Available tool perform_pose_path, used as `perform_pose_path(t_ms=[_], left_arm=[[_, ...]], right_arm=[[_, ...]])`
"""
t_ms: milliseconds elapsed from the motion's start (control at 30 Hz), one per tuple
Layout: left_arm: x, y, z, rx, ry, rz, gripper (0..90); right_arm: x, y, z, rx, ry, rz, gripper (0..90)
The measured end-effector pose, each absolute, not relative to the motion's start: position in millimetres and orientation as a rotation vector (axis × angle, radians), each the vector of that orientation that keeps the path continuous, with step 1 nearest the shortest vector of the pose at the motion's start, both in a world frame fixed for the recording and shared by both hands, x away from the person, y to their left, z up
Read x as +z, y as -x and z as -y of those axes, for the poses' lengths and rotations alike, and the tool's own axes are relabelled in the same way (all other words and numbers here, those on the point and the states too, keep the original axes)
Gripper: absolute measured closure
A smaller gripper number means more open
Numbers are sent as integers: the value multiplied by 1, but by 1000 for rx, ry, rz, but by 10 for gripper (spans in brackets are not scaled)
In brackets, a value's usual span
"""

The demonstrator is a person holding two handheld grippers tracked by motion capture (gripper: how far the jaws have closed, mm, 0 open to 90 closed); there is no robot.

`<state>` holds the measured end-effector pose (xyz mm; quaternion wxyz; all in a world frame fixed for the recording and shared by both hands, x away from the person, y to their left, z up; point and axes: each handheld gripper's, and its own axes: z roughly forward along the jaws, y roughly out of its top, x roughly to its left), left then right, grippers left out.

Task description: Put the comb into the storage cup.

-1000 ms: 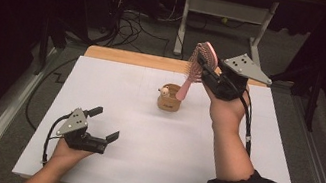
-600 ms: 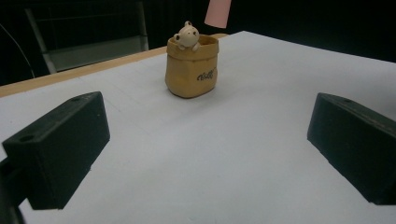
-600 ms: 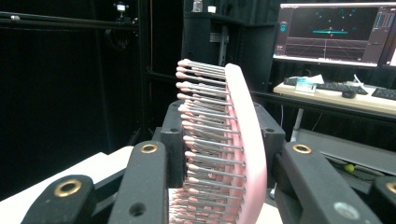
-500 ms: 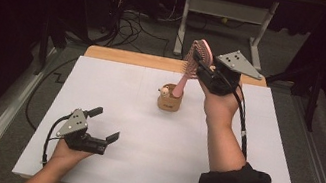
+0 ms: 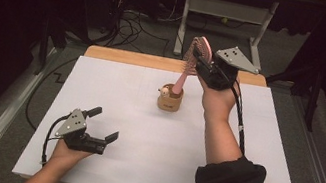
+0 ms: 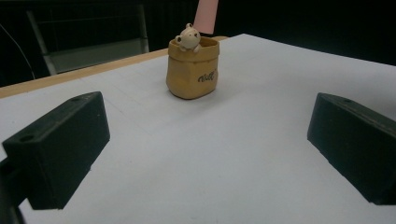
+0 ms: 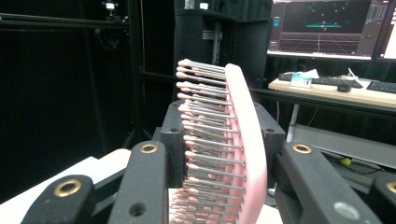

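High view: the right gripper (image 5: 202, 60), held up over the far edge of the tabletop (image 5: 252, 148), has its jaws clamped on the head of a pink hairbrush (image 5: 197, 52). The brush hangs handle down, and its handle end sits inside a small tan pot (image 5: 170, 99) with a bear figure on its rim, near the middle of the far edge. The left gripper (image 5: 103, 124) rests near the near left corner, jaws spread, nothing between them.

Left gripper view: both black jaws stand wide apart over bare white surface. The tan pot (image 6: 192, 69) is straight ahead, well apart, with the pink handle (image 6: 206, 15) rising from it.

Right gripper view: the brush head (image 7: 224, 140) is pinched between the two pads, bristles facing left.
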<state>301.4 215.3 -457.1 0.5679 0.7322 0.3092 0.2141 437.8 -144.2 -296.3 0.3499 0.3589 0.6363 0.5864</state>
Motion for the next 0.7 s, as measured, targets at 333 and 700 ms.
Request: perform_pose_path(t_ms=[333, 700], left_arm=[[-457, -301, -216, 506, -1721, -723, 0], [-457, -300, -216, 504, -1723, -721, 0]], right_arm=[[-300, -444, 139, 1511, -918, -1662, 662], [-313, -454, 129, 1483, -937, -1691, 661]])
